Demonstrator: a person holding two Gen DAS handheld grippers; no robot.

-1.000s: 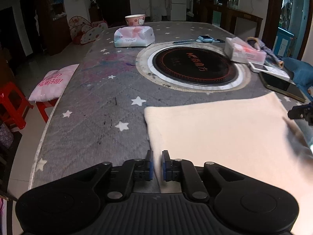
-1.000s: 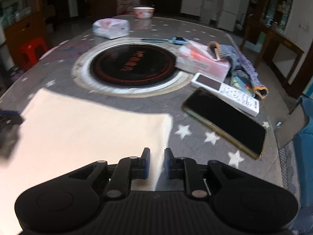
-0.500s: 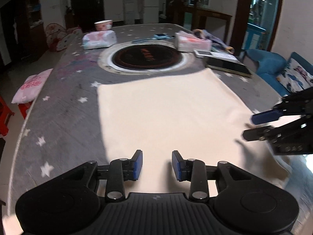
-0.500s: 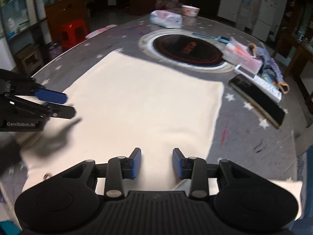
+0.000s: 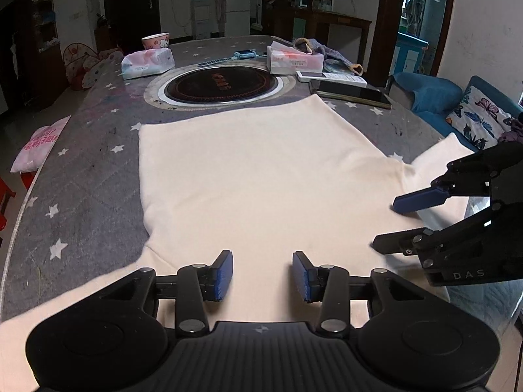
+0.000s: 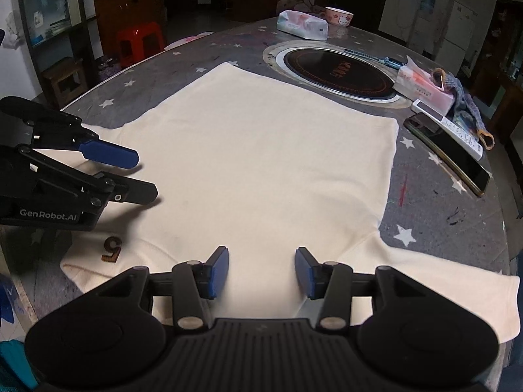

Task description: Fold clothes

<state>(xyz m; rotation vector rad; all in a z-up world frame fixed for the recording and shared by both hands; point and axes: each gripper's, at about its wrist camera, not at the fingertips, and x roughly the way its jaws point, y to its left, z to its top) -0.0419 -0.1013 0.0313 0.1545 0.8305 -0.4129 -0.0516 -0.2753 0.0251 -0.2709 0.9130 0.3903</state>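
Both grippers, left gripper (image 5: 262, 271) and right gripper (image 6: 261, 269), hover with jaws opening and nothing between them above a cream shirt (image 5: 255, 170) spread flat ahead on the starred surface (image 5: 88, 202), apparently smoothed for folding.

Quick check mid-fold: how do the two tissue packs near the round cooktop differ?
The soft tissue pack is a squashy plastic-wrapped pack with a pink and pale blue print; the tissue box is a stiff, square-edged box, white with pink-orange print. The soft tissue pack lies beside the pink bowl, with nothing on it; the tissue box has a knitted cloth lying against its far side. Both sit on the star-patterned table, beyond the cream shirt.
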